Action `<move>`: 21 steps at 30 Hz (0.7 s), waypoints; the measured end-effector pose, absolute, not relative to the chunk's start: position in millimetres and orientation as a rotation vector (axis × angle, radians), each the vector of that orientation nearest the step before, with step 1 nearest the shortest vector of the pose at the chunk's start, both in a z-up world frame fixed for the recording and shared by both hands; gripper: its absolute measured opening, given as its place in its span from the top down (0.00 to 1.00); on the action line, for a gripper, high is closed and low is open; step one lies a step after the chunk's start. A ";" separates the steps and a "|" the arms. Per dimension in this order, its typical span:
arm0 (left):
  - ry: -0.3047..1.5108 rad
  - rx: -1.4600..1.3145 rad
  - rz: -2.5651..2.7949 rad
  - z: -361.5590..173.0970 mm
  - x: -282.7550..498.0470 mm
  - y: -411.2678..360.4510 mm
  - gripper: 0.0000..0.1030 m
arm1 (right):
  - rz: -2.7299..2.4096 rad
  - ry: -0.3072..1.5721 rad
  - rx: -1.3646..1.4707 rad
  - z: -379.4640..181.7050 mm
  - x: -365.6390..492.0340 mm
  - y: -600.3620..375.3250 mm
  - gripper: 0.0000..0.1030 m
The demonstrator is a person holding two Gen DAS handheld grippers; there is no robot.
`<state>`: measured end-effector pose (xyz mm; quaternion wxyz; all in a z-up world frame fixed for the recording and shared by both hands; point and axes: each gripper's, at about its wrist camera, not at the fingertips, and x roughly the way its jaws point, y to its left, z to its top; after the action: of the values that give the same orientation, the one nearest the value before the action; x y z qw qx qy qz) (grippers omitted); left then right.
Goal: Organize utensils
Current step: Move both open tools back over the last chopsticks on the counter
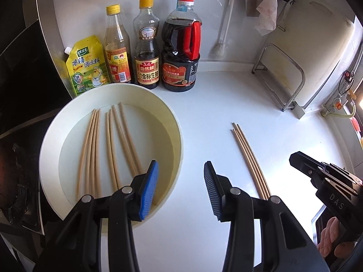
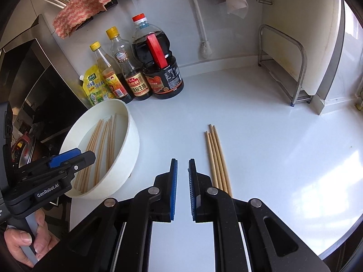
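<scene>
Sorting chopsticks from bowl to counter, by the look of things, with both tools empty and between picks. Starting at far left: white bowl (image 1: 54, 149), sitting ahead-left of the left gripper (image 1: 181, 187), with its left fingertip overhanging the bowl's near rim. Still holding a loose fan of bowl chopsticks (image 1: 109, 149), lying flat on the bottom, some bunched, some splayed. Left gripper partly open, nothing between the pads. Behind the bowl, well ahead of both tools: a seasoning pouch (image 1: 87, 65) and three sauce bottles (image 1: 147, 45) against the wall.

Moving right: right gripper (image 2: 182, 188) nearly closed, only a slim gap showing between the blue pads, gripping nothing. Just to its right, running ahead from beside its right finger: counter chopsticks (image 2: 216, 156), a neat parallel bundle on the white counter (image 2: 283, 147).

Likely next: widening one set of jaws, dipping into the bowl, pinching a stick near one end where neighbours leave room, then laying it parallel against the bundle. Worth watching for sticks rolling or a pinch catching two at once.
</scene>
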<state>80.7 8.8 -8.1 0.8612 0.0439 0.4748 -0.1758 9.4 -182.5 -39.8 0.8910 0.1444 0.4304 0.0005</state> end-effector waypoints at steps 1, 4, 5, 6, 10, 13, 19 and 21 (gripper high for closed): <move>1.000 0.091 -0.371 -8.9 79.0 3.6 0.60 | 0.000 0.899 0.298 -41.0 8.8 -187.3 0.91; 1.009 0.087 -0.373 -11.4 74.0 -9.9 0.60 | 0.005 0.911 0.291 -44.2 7.5 -199.8 0.91; 1.012 0.086 -0.372 -12.4 72.5 -13.3 0.60 | 0.009 0.914 0.287 -45.0 7.7 -202.9 0.90; 1.014 0.084 -0.370 -13.2 71.1 -17.3 0.60 | 0.014 0.918 0.282 -45.8 7.9 -205.8 0.90; 1.023 0.075 -0.359 -16.0 66.5 -30.8 0.59 | 0.034 0.927 0.273 -50.7 9.7 -216.0 0.90; 1.028 0.066 -0.342 -18.8 63.6 -38.8 0.58 | 0.052 0.940 0.265 -57.7 10.3 -222.4 0.89; 1.055 0.054 -0.306 -31.7 60.5 -53.3 0.57 | 0.079 0.972 0.243 -76.7 10.9 -235.2 0.89; 1.066 0.052 -0.297 -38.0 59.2 -59.2 0.57 | 0.084 0.979 0.229 -82.8 11.1 -239.3 0.89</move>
<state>59.2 -59.2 -38.0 0.8506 0.0249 0.5059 -0.1413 11.1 -239.3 -82.8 0.8755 0.1098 0.4689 0.0404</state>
